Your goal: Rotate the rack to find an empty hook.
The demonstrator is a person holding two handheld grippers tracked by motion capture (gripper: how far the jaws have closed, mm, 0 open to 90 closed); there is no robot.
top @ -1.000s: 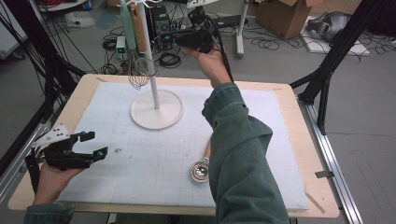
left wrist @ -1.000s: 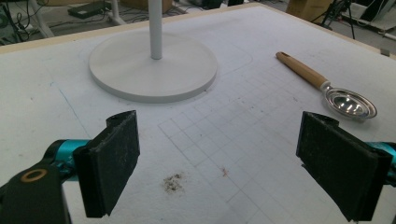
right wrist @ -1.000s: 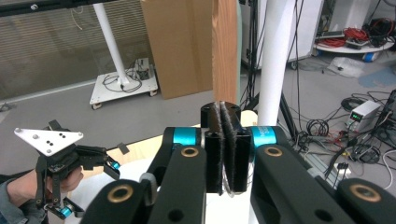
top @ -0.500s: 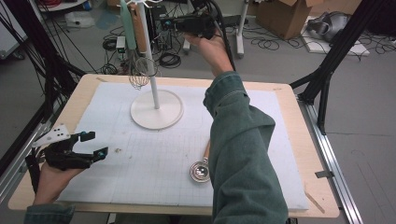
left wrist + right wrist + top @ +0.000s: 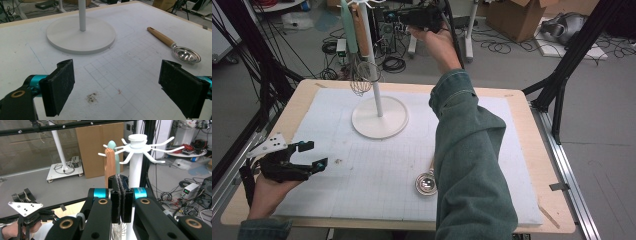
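Note:
A white utensil stand (image 5: 379, 117) (image 5: 81, 37) rises from the back of the white mat, its hooked top (image 5: 137, 138) close ahead in the right gripper view. From the hooks hang a wire whisk (image 5: 360, 82) with a wooden handle (image 5: 110, 162) and a teal-handled utensil (image 5: 348, 25) (image 5: 112, 145). My right gripper (image 5: 392, 16) (image 5: 121, 180) is held high beside the stand's top, pads pressed together with nothing seen between them. A metal scoop with a wooden handle (image 5: 427, 182) (image 5: 185, 53) lies on the mat. My left gripper (image 5: 314, 154) (image 5: 120, 85) rests open at the front left, with nothing between its pads.
A green sleeve (image 5: 467, 150) reaches across the mat's right half, above the scoop. Black frame posts (image 5: 562, 65) stand off the table's right and left. Cables (image 5: 394, 62) and cardboard boxes (image 5: 517, 15) lie on the floor beyond the far edge.
My right hand has lifted its shut gripper a little higher beside the top of the stand. The left gripper has kept still.

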